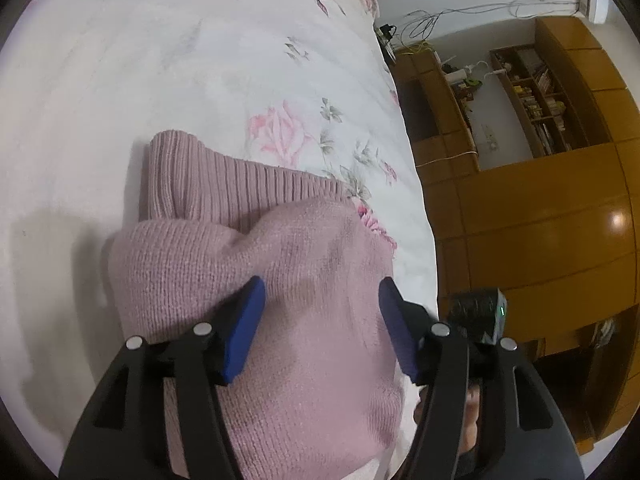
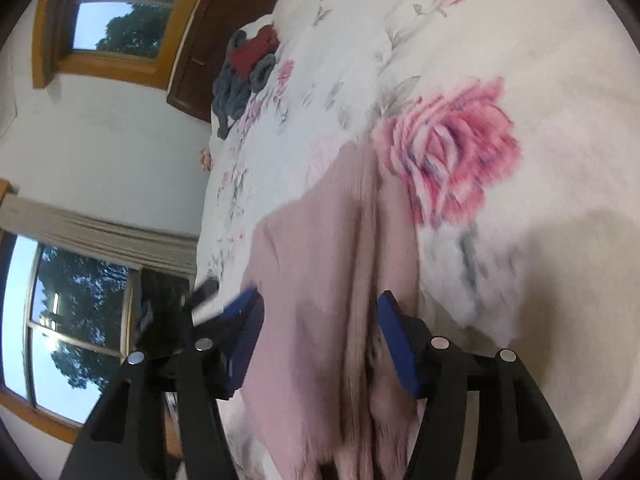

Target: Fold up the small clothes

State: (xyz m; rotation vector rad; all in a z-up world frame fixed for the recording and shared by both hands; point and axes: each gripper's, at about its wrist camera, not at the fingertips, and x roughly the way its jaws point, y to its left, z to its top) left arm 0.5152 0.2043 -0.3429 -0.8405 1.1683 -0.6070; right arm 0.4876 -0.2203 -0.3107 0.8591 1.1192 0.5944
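Observation:
A pink knit garment [image 1: 280, 264] lies folded over on a white bedsheet with pink roses [image 1: 200, 72]; its ribbed hem [image 1: 240, 188] points away from me. My left gripper [image 1: 320, 284] stands open just above the bulging fold, one blue pad on each side of it, not clamping it. In the right wrist view the same pink garment [image 2: 332, 248] is blurred and runs lengthwise in creases between the fingers of my right gripper [image 2: 320, 296], which is also open. How far either set of pads touches the knit is hard to tell.
A pile of grey and red clothes [image 2: 244, 68] lies near the bed's far edge. The bed edge [image 1: 420, 200] drops off to a floor beside wooden cabinets and shelves [image 1: 540, 200]. Windows [image 2: 116, 12] and a white wall lie beyond the other side.

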